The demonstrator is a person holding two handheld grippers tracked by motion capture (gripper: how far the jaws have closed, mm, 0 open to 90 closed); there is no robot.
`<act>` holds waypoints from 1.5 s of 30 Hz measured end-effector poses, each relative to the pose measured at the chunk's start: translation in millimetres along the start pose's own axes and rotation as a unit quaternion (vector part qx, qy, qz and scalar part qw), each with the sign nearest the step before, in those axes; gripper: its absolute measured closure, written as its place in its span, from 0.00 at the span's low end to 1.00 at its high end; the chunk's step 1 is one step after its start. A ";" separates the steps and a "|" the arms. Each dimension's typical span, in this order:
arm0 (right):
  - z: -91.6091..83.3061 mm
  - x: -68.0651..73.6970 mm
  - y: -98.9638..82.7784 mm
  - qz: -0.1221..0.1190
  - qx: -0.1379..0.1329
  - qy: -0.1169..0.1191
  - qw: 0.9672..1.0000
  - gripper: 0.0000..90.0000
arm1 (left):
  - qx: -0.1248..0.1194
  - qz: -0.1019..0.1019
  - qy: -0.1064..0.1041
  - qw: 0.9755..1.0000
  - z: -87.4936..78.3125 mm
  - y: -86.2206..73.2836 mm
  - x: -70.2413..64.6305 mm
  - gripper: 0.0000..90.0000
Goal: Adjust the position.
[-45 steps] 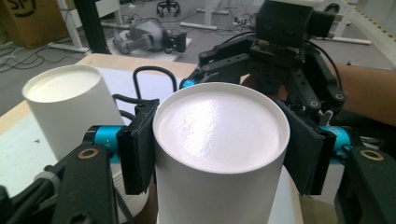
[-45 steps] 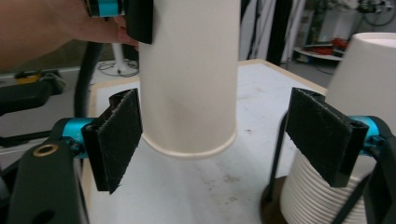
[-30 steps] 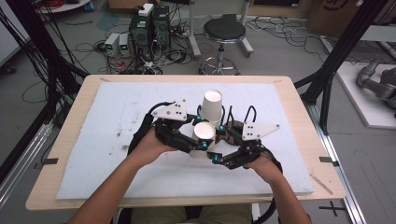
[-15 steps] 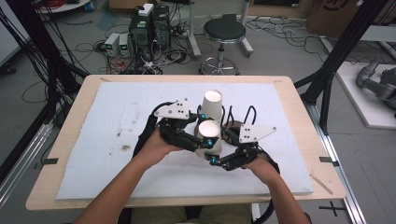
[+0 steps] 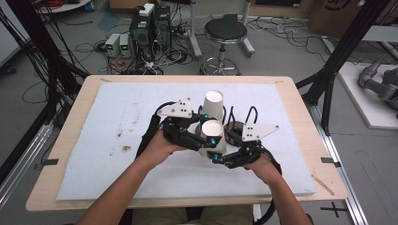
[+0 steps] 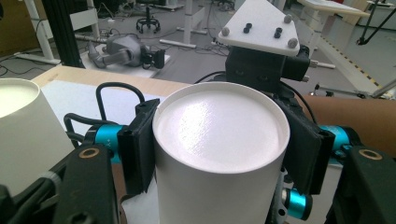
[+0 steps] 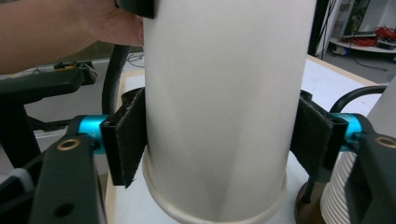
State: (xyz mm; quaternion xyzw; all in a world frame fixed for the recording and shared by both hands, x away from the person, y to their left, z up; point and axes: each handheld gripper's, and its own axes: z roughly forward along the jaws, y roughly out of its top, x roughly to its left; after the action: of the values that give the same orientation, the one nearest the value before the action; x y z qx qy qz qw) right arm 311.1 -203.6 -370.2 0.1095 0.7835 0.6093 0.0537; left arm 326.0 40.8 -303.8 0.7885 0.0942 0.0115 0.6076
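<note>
The white paper cup [image 5: 212, 136] stands upside down near the middle of the desk [image 5: 117, 122], its flat base up and its wide rolled rim down at the white mat, so its long axis runs straight up and down. Both tongs meet at it from opposite sides: the left tongs [image 5: 206, 137] come in from the left and the right tongs [image 5: 217, 151] from the near right, each hand just behind its tool. In the left gripper view the cup [image 6: 219, 154] sits between that tool's own black jaws, which rise at either side of its lower wall, but the contact itself lies below the frame edge, so I cannot tell whether they press on it; the padded jaws seen hugging the upper wall there belong to the other tool facing it. In the right gripper view the right tongs [image 7: 215, 140] stand about as wide as the cup [image 7: 219, 107], the left pad against the wall and the right pad at or just off it, low down near the rim; a firm clamp looks likely but cannot be confirmed. A second inverted cup [image 5: 213, 105] stands just beyond, on the far side, apart from the first. Any lift must go straight up along the axis, since a sideways pull from either hand would tip the cup toward its neighbour.
</note>
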 end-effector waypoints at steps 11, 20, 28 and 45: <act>-0.4 0.0 0.9 -0.018 0.044 0.002 0.999 0.36 | 0.094 0.039 0.002 0.995 -4.8 7.2 0.4 0.23; 0.0 3.3 6.5 -0.045 0.079 0.001 0.996 0.35 | 0.159 0.071 -0.034 0.984 0.8 23.2 -0.5 0.24; 2.8 5.2 6.6 -0.051 0.102 0.016 0.993 0.35 | 0.212 0.072 -0.066 0.973 13.1 19.9 4.3 0.34; -11.2 -1.5 5.1 0.003 0.008 0.018 1.000 0.24 | 0.067 0.024 -0.109 0.992 -6.0 2.9 24.9 0.38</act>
State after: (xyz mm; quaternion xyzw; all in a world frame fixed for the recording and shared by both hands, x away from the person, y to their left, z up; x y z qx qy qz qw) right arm 310.7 -213.3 -362.5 0.1011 0.7890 0.6049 0.0375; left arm 350.1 49.8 -301.8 0.8260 0.0093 -0.0660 0.5597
